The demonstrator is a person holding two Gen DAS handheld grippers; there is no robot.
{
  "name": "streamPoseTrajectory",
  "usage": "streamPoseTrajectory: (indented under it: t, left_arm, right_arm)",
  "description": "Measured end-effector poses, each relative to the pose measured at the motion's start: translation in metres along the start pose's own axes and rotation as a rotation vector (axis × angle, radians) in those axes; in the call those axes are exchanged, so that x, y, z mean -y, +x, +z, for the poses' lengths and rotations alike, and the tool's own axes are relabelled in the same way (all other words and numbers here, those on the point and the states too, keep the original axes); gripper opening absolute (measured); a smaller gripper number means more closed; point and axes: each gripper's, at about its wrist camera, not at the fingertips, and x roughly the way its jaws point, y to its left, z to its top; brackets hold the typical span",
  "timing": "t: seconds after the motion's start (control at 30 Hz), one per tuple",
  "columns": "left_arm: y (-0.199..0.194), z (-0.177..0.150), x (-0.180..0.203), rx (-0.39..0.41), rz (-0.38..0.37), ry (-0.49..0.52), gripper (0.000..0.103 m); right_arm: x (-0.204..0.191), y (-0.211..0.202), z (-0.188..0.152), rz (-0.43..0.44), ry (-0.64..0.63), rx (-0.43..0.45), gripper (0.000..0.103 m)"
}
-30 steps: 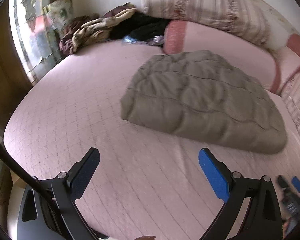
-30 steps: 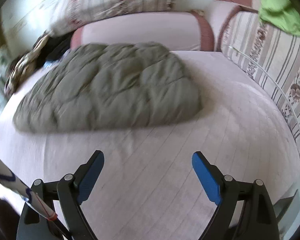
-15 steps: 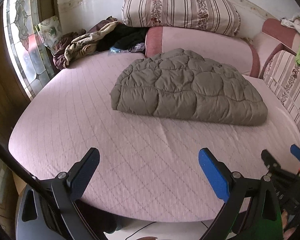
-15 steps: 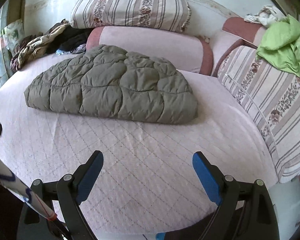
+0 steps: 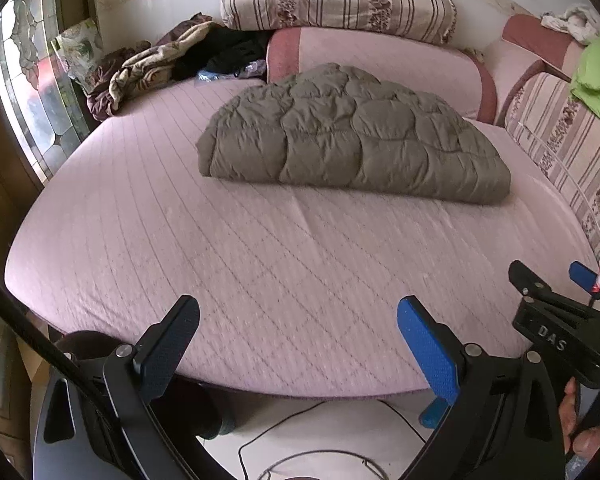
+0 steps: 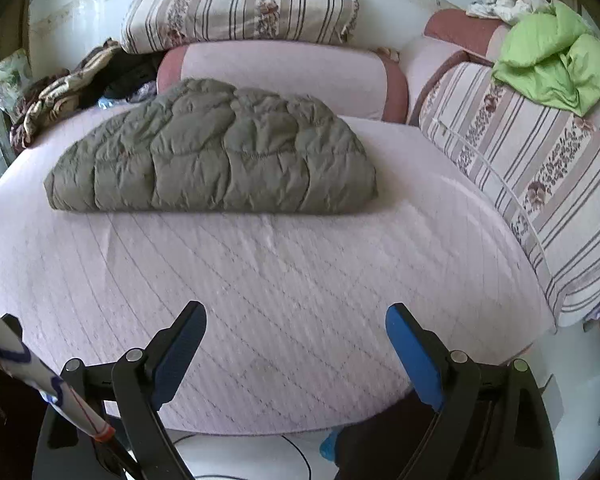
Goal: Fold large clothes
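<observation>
A grey-green quilted puffer garment [image 5: 352,140] lies folded into a flat bundle on the pink quilted bed [image 5: 260,264], toward the back; it also shows in the right wrist view [image 6: 216,160]. My left gripper [image 5: 298,324] is open and empty, hanging over the bed's front edge, well short of the garment. My right gripper [image 6: 296,332] is open and empty, also at the front edge. The right gripper shows at the far right of the left wrist view [image 5: 556,288].
Striped pillows [image 6: 240,4] and pink bolsters [image 6: 284,76] line the back. A pile of clothes [image 5: 172,64] lies at the back left by a window. A green garment [image 6: 556,52] sits on the striped cushion [image 6: 540,184] at right. Cables [image 5: 320,440] lie on the floor.
Both grippers have pulled back from the bed, away from the garment; the bed's front edge and the floor now show. The garment has not moved.
</observation>
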Motion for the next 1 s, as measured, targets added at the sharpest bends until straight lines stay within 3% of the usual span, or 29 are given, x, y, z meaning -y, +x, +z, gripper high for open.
streamPoseTrajectory:
  t: [0.17,1.0]
  left_arm:
    - [-0.003,-0.004,0.002,-0.002,-0.006,0.004,0.099]
    - [-0.005,-0.009,0.021,-0.015,-0.02,0.056,0.099]
  right_arm:
    - [0.001,0.003,-0.01,-0.001,0.015,-0.041,0.094]
    - [0.023,-0.005,-0.02,-0.015,0.092,-0.036,0.094]
